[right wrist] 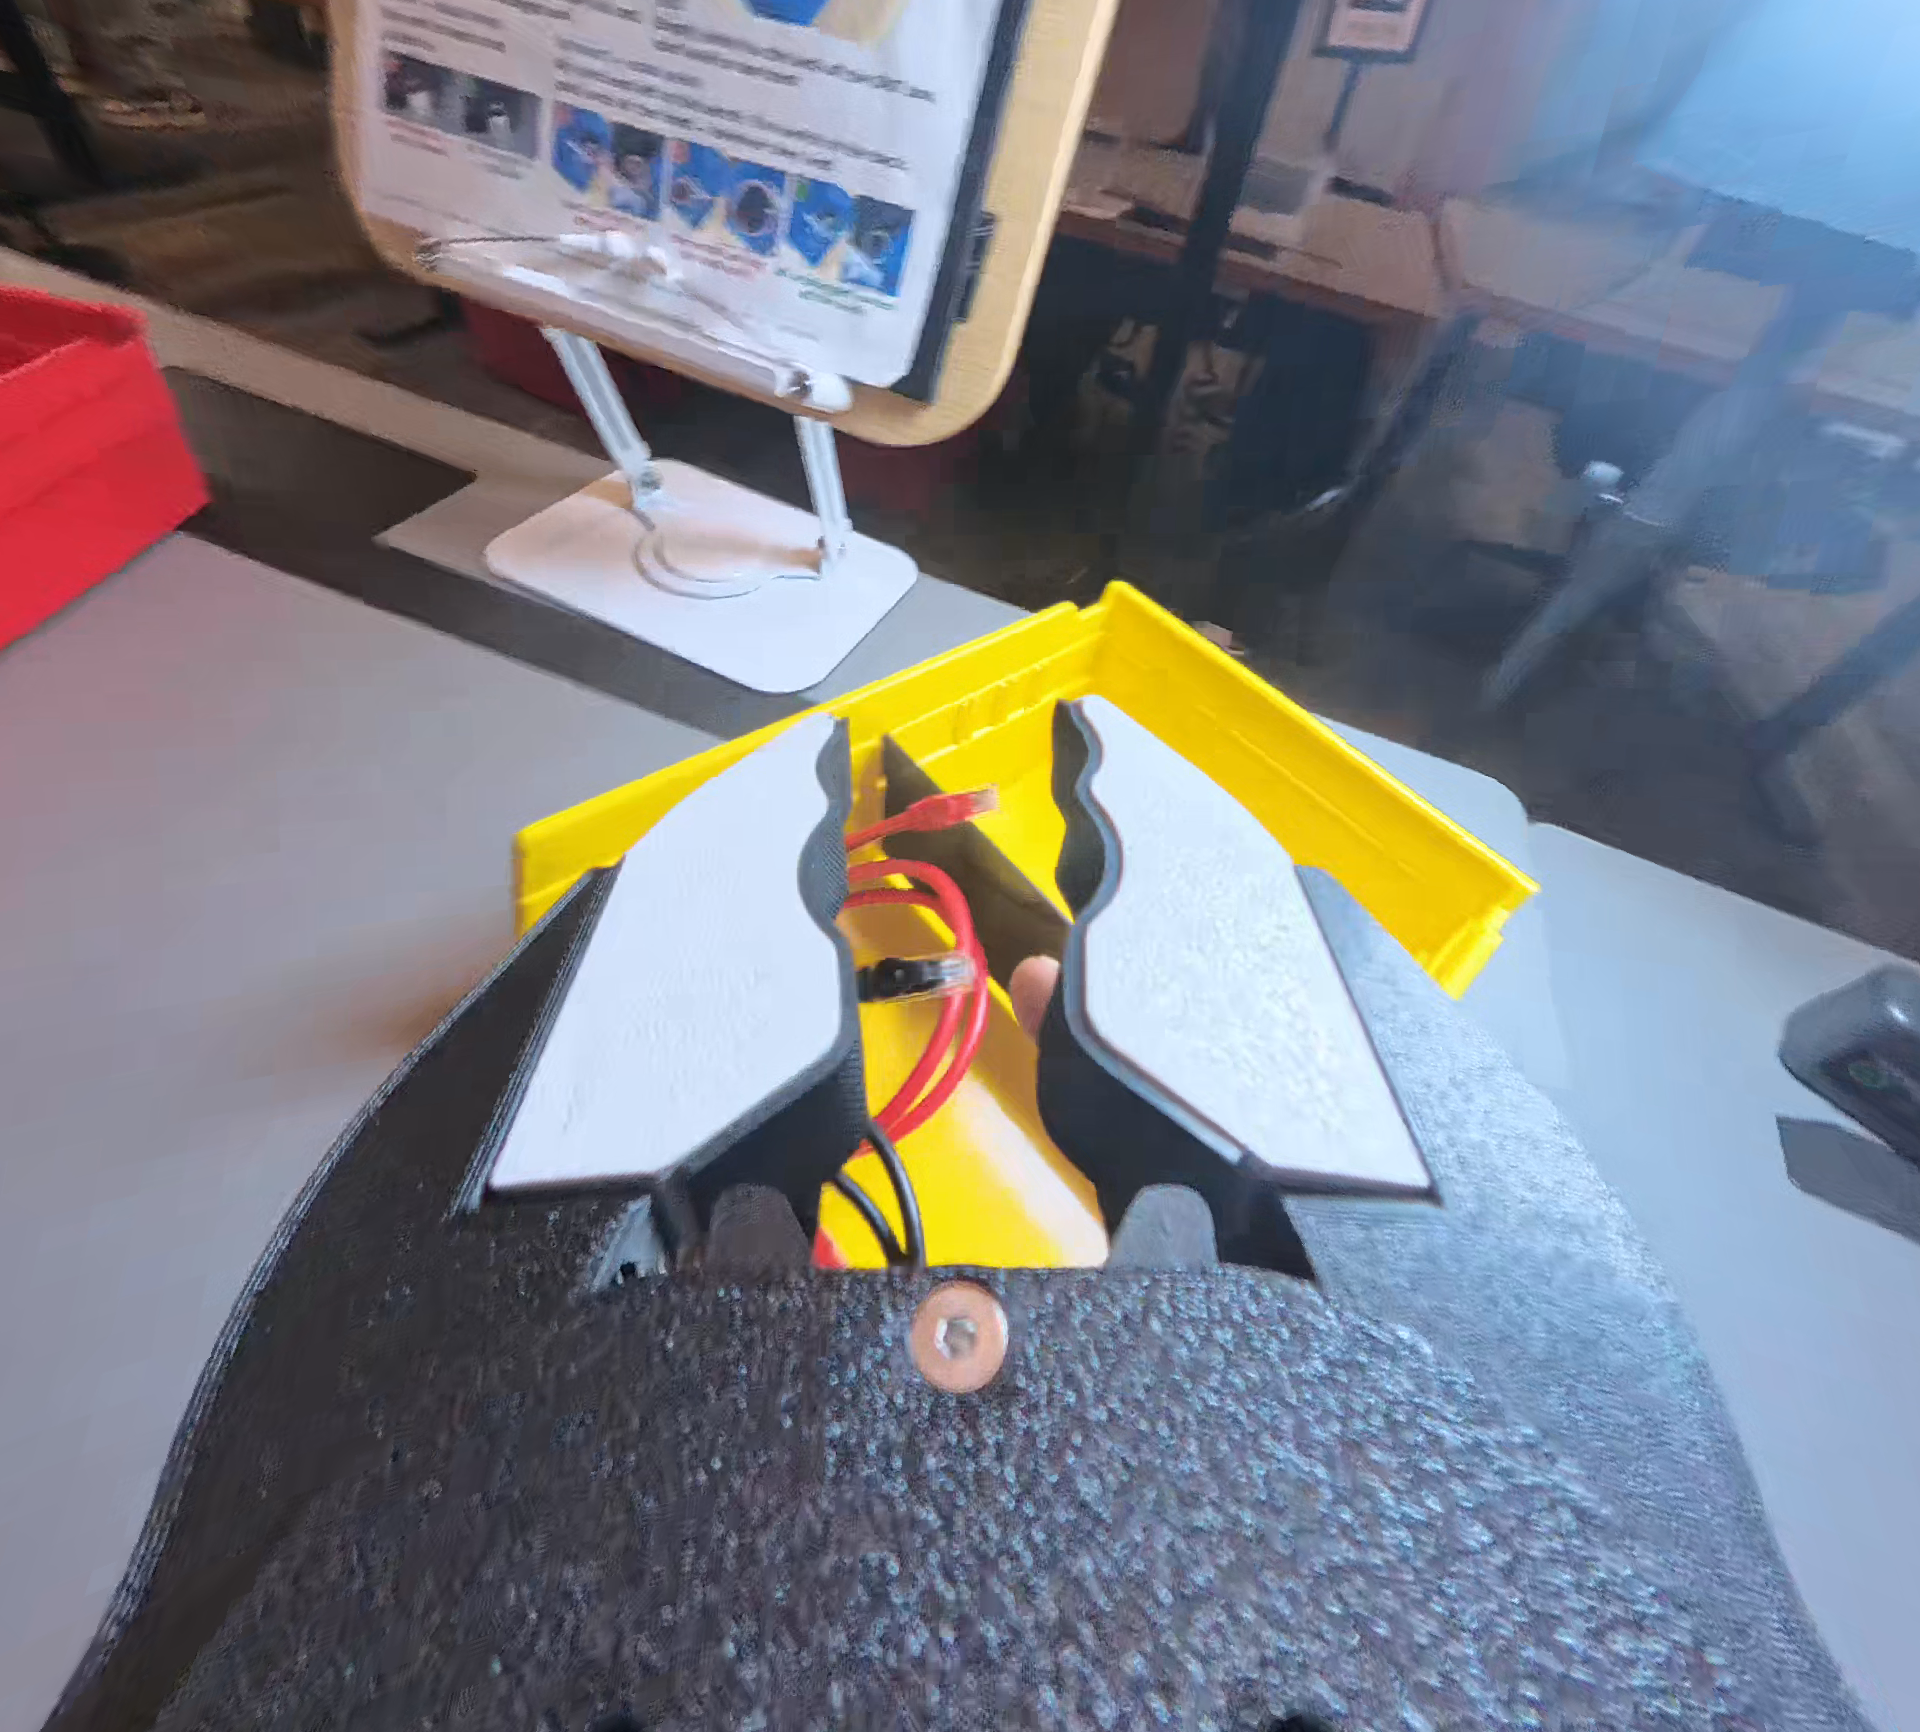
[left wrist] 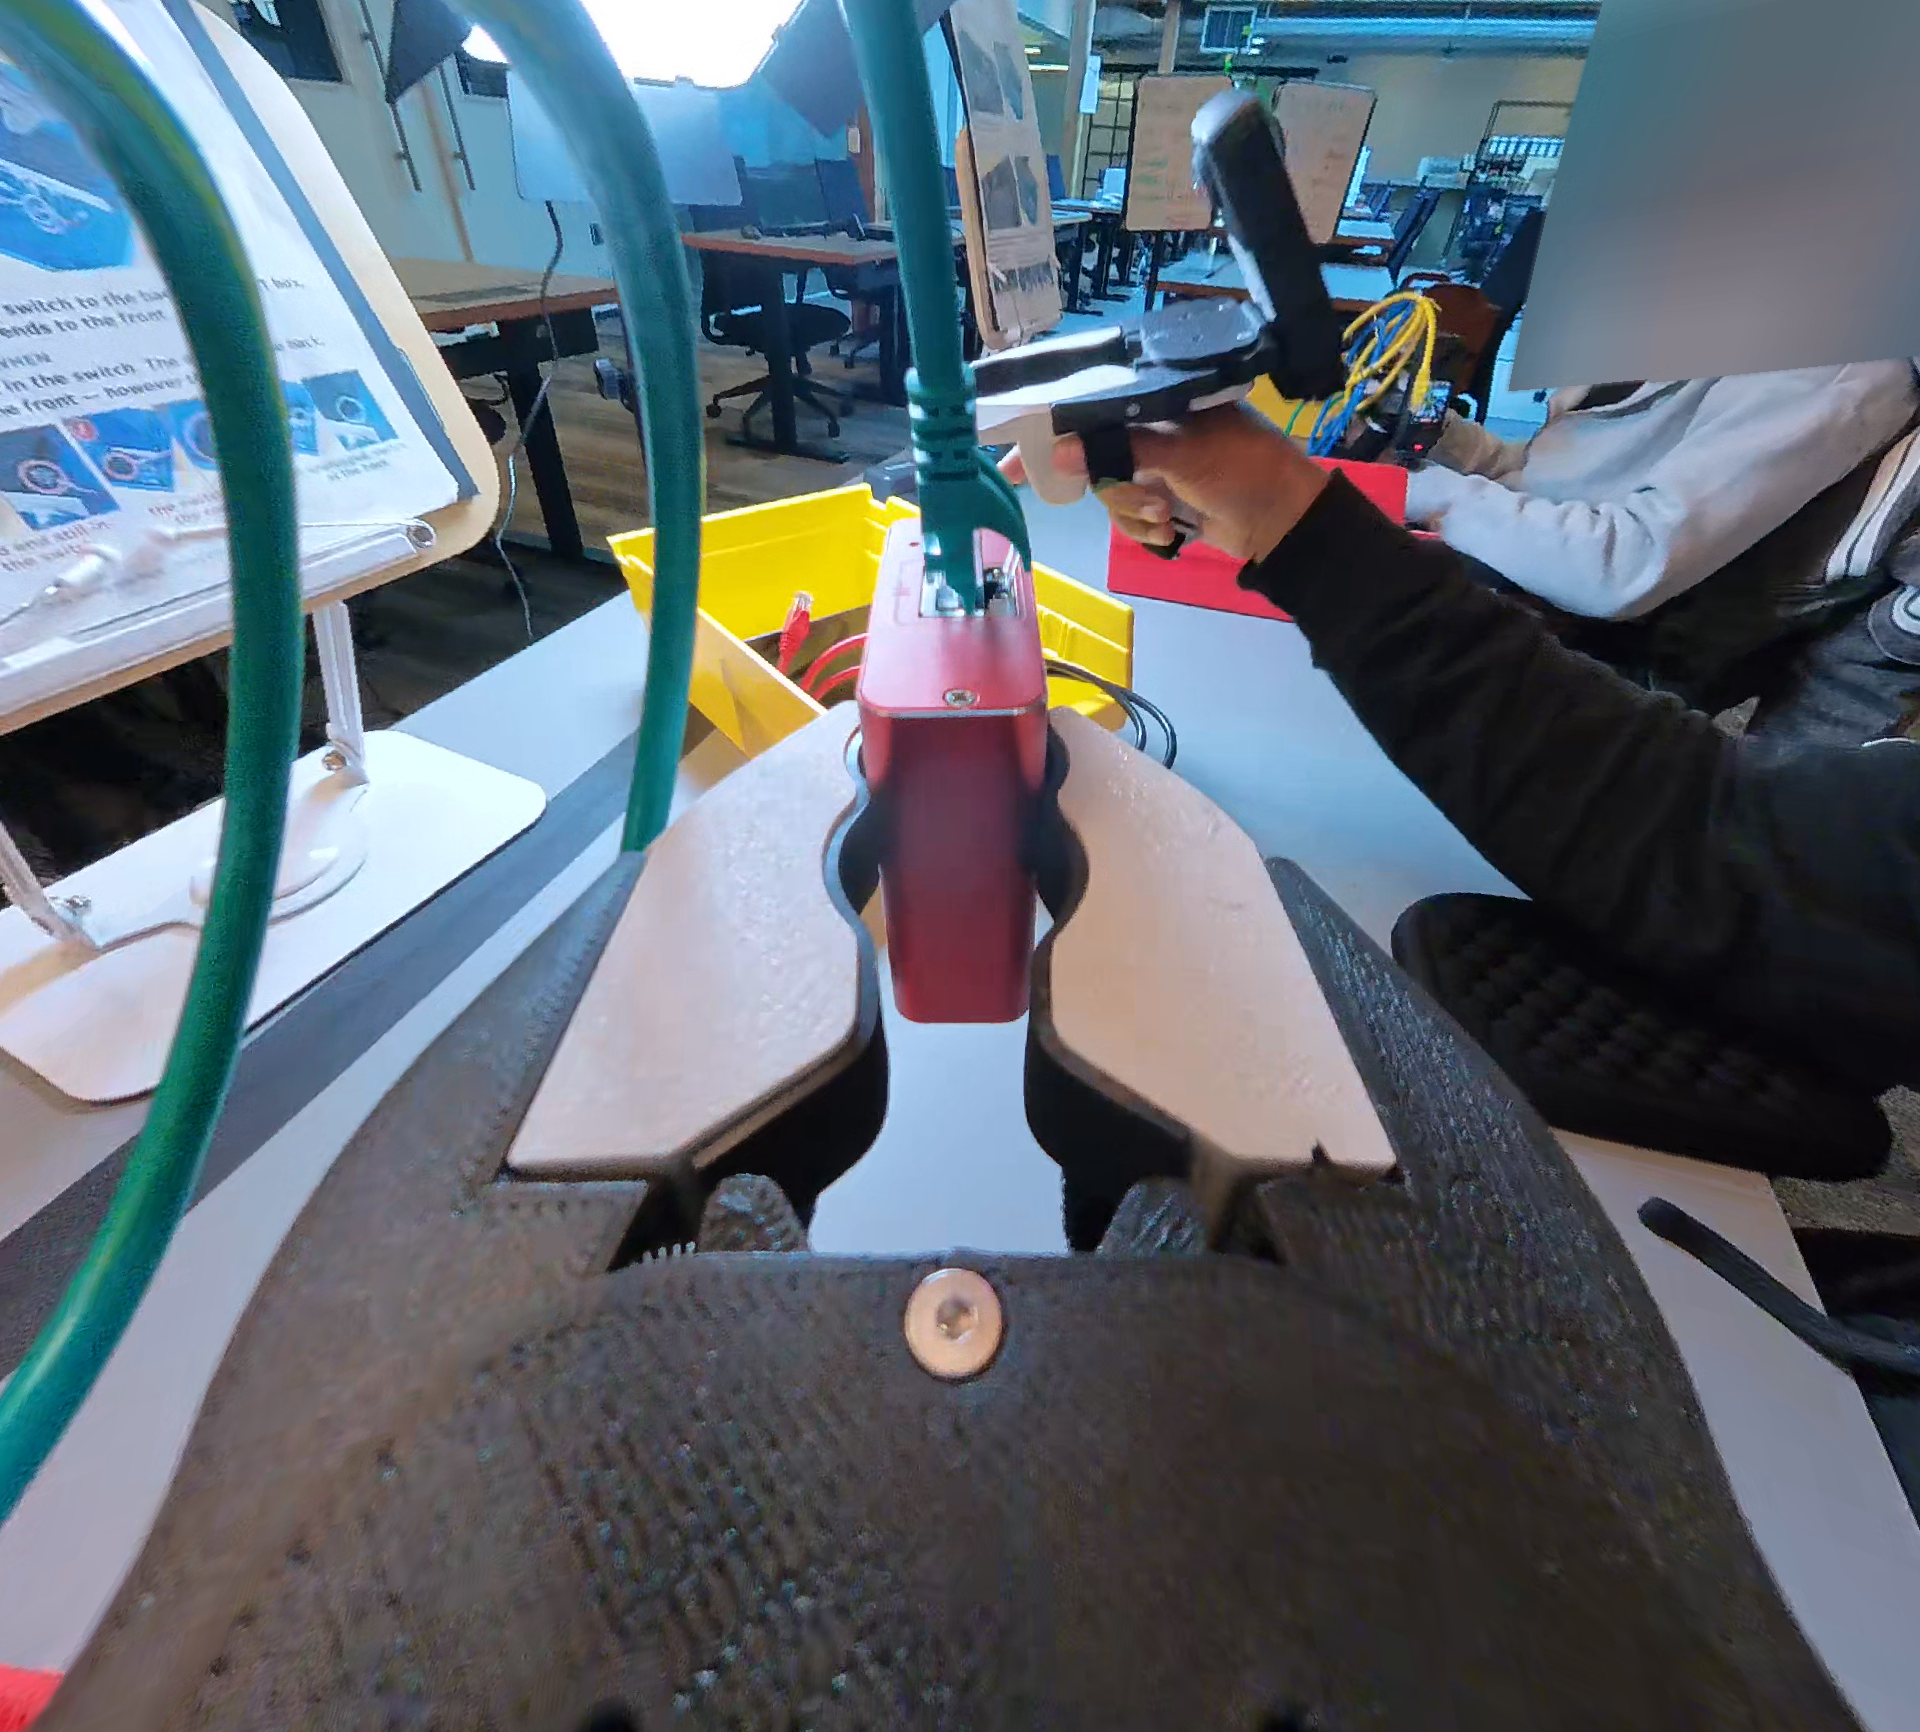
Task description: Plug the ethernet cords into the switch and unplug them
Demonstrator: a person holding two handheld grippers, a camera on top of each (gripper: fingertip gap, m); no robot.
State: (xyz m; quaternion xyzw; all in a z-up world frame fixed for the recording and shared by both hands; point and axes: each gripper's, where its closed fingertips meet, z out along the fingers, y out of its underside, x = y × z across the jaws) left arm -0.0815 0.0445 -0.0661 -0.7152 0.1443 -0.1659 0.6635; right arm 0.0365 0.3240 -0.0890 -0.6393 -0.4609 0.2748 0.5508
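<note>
We see the left tool (left wrist: pixel 951 809) pinching the red switch (left wrist: pixel 951 809) by its sides, long axis running away from us, port face up. A green ethernet cord (left wrist: pixel 940 435) stands plugged into it and loops overhead. Beyond sits the yellow bin (left wrist: pixel 769 560) on the table (left wrist: pixel 1299 747). The right tool (right wrist: pixel 951 835) hovers spread over that bin, above red cords (right wrist: pixel 935 913), touching nothing.
</note>
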